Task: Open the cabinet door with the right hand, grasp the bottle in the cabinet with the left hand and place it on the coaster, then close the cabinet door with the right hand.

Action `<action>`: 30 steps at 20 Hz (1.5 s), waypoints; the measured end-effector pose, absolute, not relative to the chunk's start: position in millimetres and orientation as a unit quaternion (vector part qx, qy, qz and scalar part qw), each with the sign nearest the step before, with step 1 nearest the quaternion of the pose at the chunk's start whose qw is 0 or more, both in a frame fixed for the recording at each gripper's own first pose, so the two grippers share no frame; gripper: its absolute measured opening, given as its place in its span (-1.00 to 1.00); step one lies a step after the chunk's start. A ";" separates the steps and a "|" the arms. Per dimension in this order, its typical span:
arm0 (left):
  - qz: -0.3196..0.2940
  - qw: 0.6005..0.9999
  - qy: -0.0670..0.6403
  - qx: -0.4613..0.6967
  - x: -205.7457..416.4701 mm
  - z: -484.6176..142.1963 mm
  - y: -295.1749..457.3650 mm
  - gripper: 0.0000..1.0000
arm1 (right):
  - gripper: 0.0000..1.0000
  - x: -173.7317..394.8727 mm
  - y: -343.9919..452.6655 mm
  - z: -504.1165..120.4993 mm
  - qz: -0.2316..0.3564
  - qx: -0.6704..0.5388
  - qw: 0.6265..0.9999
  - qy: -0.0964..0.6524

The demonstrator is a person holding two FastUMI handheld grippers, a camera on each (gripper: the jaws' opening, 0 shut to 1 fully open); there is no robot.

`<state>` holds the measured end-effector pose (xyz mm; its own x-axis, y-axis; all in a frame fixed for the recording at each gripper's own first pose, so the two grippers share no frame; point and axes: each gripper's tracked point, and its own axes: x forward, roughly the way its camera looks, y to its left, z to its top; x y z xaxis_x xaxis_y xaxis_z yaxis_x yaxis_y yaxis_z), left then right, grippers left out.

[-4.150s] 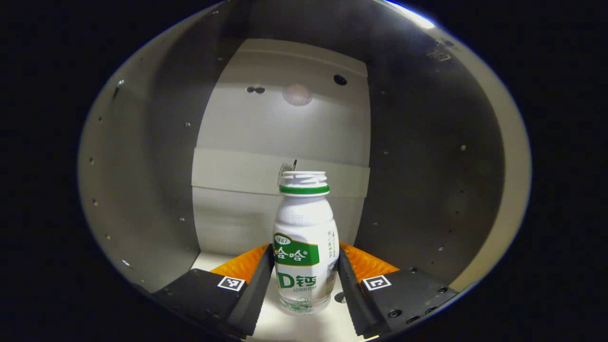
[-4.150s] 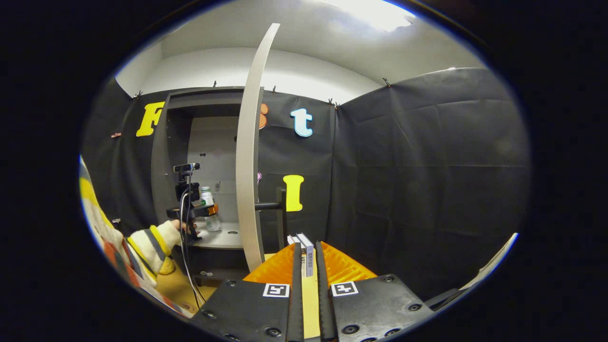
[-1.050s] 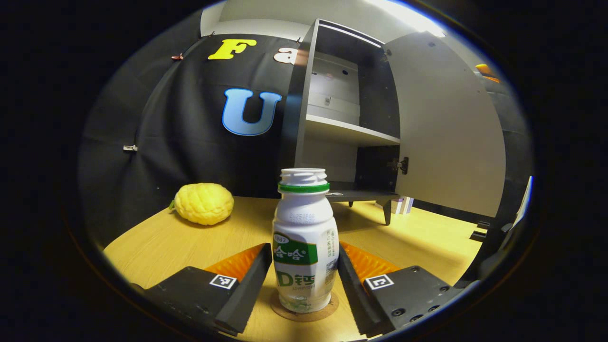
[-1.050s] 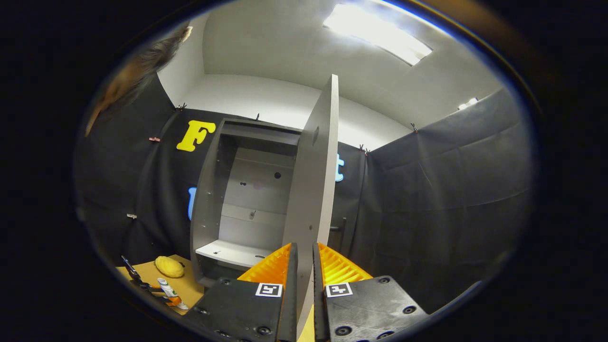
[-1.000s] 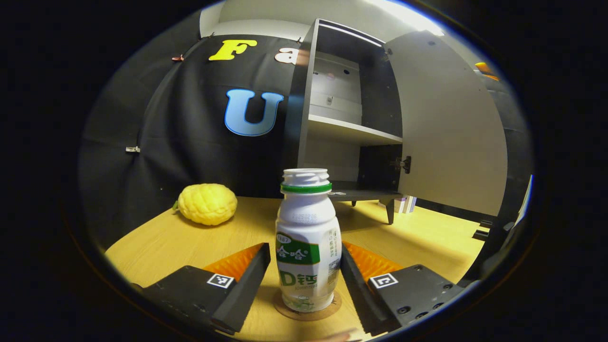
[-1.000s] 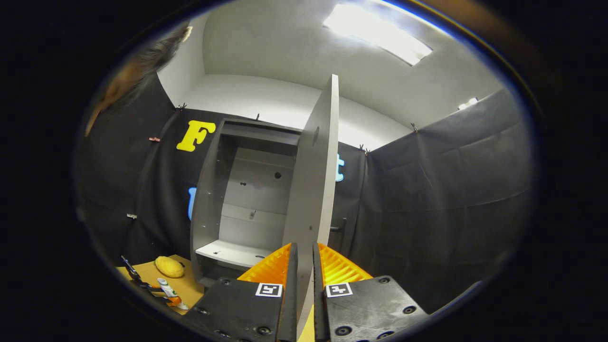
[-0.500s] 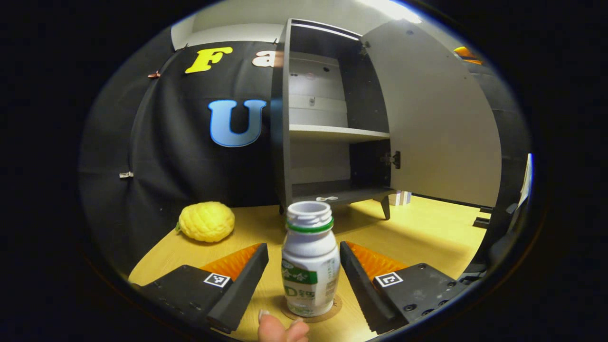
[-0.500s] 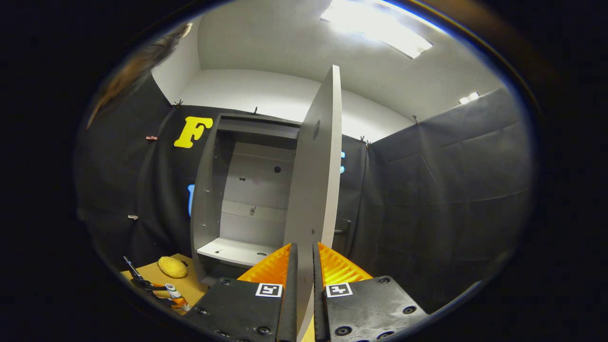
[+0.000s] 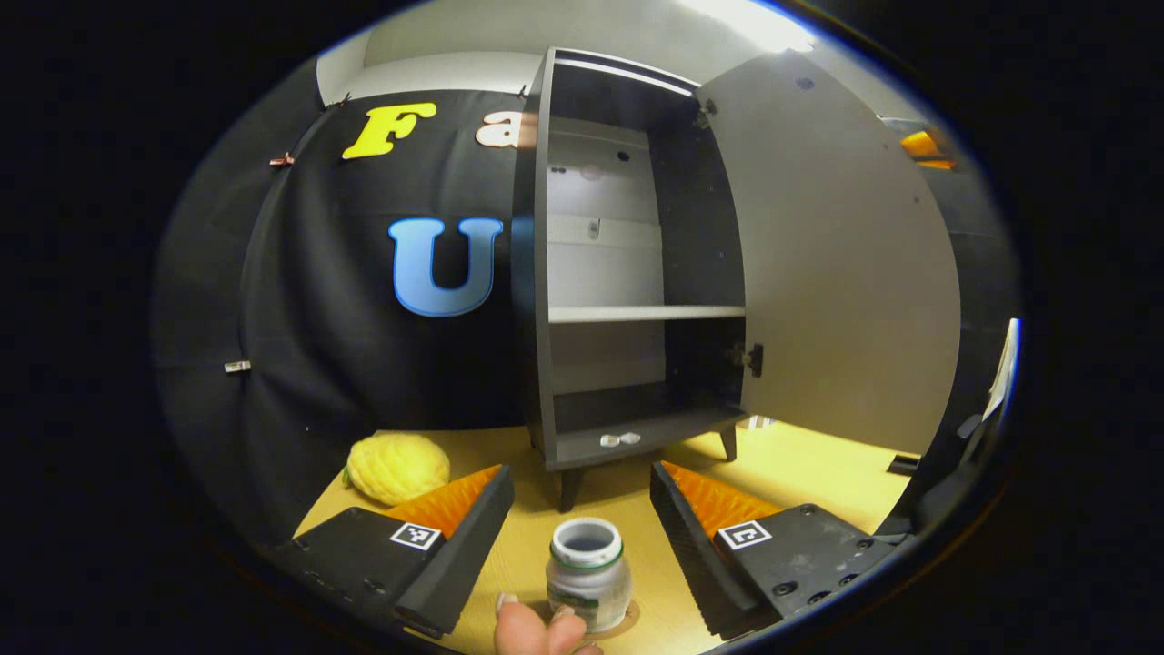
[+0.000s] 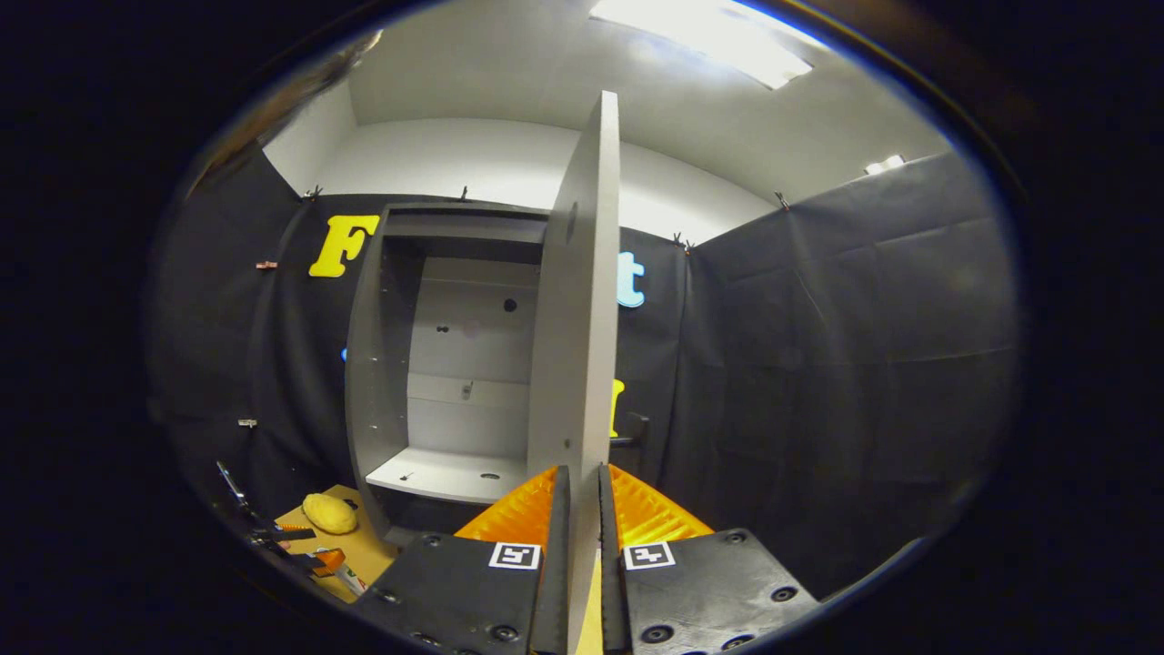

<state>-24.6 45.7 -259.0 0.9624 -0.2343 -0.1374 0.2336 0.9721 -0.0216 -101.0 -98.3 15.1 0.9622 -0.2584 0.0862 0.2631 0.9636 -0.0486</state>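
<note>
Left gripper view is looking from above the counter (image 9: 800, 459) toward the open cabinet (image 9: 627, 300), fairly near. Right gripper view is facing the door (image 10: 573, 346) edge-on, very close. Both views are sharing cabinet, door & yellow fruit (image 9: 397, 467).

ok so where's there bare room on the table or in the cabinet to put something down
Free: the middle shelf and lower shelf of the cabinet, apart from two small white bits, and the table between the cabinet's legs and the open door. Crowded: the near edge, with the bottle on its coaster between the left gripper fingers, yellow fruit beside.
</note>
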 end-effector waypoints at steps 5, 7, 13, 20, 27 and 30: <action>-0.153 0.988 0.021 -0.012 1.0 -172.6 13.6 0.90 | -0.63 -115.5 -119.7 11.1 -0.150 -0.040 0.987 -0.045; -0.179 0.984 0.009 -0.001 8.4 -152.0 -10.3 0.90 | -0.62 -114.0 -129.6 0.2 -0.152 -0.031 0.987 -0.034; -0.201 0.980 0.014 -0.003 8.5 -127.3 -77.9 0.89 | -0.33 -92.1 -151.4 -27.5 -0.100 -0.004 0.995 0.000; -0.146 0.989 0.007 -0.012 -0.3 -115.3 -116.7 0.84 | 0.29 -64.8 -150.1 -30.0 0.040 0.069 0.997 0.016; -0.104 0.994 0.020 0.010 -17.1 -120.7 -105.3 0.84 | 0.29 -51.3 -131.0 -29.5 0.104 0.057 0.993 0.016; -0.093 0.995 0.023 0.009 -18.2 -121.5 -95.9 0.88 | 0.29 -47.1 -103.3 -32.6 0.138 0.055 0.989 0.025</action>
